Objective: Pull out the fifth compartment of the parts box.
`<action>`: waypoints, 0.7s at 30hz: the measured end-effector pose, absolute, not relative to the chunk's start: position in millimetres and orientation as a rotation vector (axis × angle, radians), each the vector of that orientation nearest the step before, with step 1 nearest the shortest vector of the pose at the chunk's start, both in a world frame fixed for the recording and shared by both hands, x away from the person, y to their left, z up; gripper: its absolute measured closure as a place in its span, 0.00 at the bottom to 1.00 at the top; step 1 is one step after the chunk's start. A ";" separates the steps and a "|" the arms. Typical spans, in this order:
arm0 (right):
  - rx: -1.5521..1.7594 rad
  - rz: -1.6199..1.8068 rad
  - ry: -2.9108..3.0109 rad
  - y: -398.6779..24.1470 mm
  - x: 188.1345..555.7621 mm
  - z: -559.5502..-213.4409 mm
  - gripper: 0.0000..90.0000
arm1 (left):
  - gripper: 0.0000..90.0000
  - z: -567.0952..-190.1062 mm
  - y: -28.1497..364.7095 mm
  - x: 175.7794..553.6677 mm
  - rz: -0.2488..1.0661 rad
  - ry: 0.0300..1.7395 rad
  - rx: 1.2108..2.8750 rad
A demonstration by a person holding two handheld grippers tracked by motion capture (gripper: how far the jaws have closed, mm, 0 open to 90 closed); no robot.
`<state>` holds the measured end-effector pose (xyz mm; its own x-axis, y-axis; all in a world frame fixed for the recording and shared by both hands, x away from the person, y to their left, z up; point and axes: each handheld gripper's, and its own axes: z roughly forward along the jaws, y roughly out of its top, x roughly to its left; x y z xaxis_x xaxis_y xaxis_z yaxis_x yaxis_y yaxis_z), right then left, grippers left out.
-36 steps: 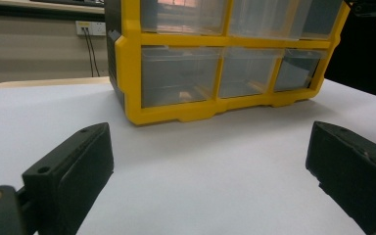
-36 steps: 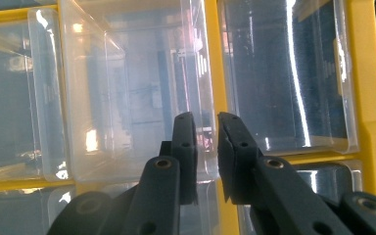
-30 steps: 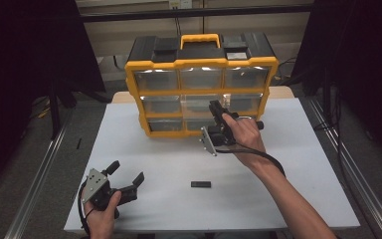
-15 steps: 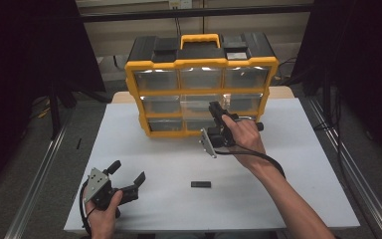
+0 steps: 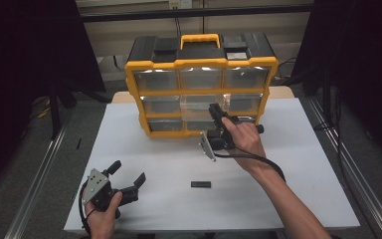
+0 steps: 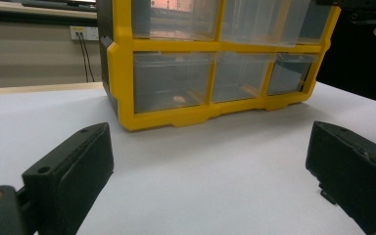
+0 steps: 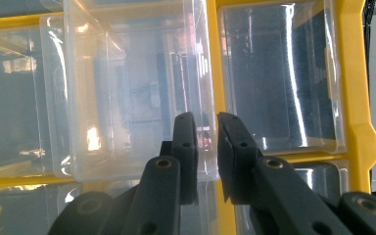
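Nearest the person's edge of the white desk (image 5: 288, 194), at the left of the high view, we see the left hand (image 5: 102, 219) holding the left claw (image 5: 128, 180) low over the surface, its two black jaws spread wide with bare desk between them. From the left claw's own view the jaws stand far apart at either side of the frame, framing the lower corner of the organizer beyond. A little farther in, near the middle of the desk, we note a small flat black piece (image 5: 200, 184) lying alone, well apart from both claws. Farther still, the right hand (image 5: 243, 139) reaches forward from the lower right, a black cable (image 5: 258, 159) trailing back along the forearm, and carries the right claw (image 5: 215, 110) up against the front of the organizer. In the right claw view we see its jaws drawn nearly together, a narrow gap between them, set at the lower front lip of a clear middle drawer (image 7: 137, 93) that stands out from the yellow frame; we cannot tell whether the jaws actually pinch that lip. At the far side of the desk stands the yellow and black drawer organizer (image 5: 201, 62), upright, with three rows of clear plastic drawers and a yellow carrying handle (image 5: 200, 40) on its black top. Behind it we see a pale wall and dark surroundings at both sides.
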<state>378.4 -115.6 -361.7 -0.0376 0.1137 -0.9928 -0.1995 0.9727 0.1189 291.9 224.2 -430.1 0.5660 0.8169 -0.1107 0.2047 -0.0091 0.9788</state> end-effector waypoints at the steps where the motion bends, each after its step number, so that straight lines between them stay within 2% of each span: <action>1: -0.068 0.253 1.589 -115.6 377.9 -361.7 0.88 | 0.04 -430.1 224.0 291.8 0.603 0.900 1.537; 21: -0.074 0.258 1.574 -115.9 371.4 -363.3 0.88 | 0.04 -429.3 224.1 290.2 0.609 0.892 1.531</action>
<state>371.4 -115.9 -363.3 -0.0240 0.1143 -0.9932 -0.2085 0.9710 0.1167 290.2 224.1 -429.3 0.5690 0.8149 -0.1099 0.1945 -0.0035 0.9809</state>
